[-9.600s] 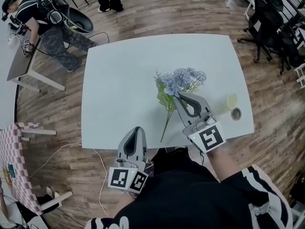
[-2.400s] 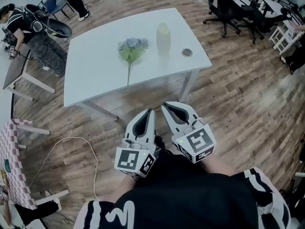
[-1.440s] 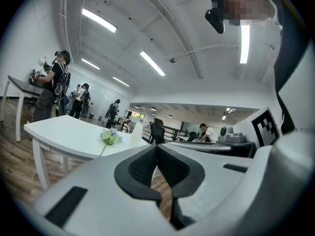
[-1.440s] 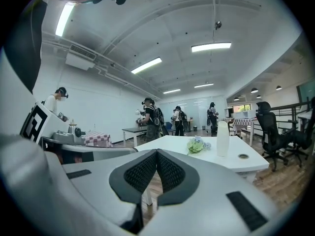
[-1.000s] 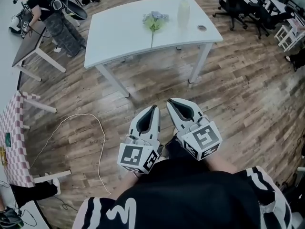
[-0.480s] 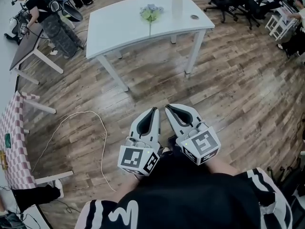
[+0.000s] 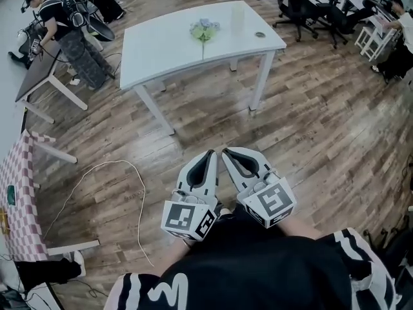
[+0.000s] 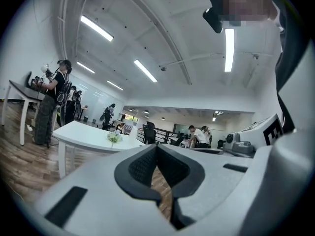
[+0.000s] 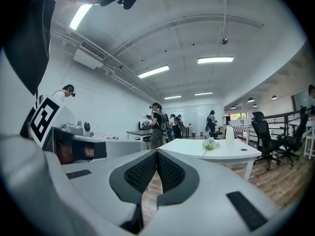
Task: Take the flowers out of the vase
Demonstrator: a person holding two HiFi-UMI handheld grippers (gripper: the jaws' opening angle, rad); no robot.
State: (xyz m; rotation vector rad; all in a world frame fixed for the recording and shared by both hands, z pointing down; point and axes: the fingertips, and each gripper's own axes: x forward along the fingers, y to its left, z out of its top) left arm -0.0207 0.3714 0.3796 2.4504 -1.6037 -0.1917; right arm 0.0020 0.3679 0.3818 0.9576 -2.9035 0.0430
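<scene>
The bunch of pale blue flowers [image 7: 204, 30] lies flat on the white table [image 7: 174, 50], far from me across the wooden floor. The pale vase [image 7: 237, 16] stands upright just right of the bunch. The same flowers [image 9: 211, 143] and vase [image 9: 229, 132] show small in the right gripper view, and the flowers [image 8: 114, 137] in the left gripper view. Both grippers are held close to my body, side by side. My left gripper [image 7: 210, 153] is shut with nothing in it. My right gripper [image 7: 225, 152] is shut and empty too.
A small round dark object [image 7: 260, 34] lies on the table's right end. Office chairs [image 7: 303, 8] stand at the back right. A person [image 7: 71, 28] stands by a dark desk at the far left. A white cable [image 7: 122, 196] loops on the floor, beside a checked table [image 7: 19, 192].
Over the last second the table with flowers and vase has shifted slightly farther and right in the head view. Both grippers stay shut, side by side.
</scene>
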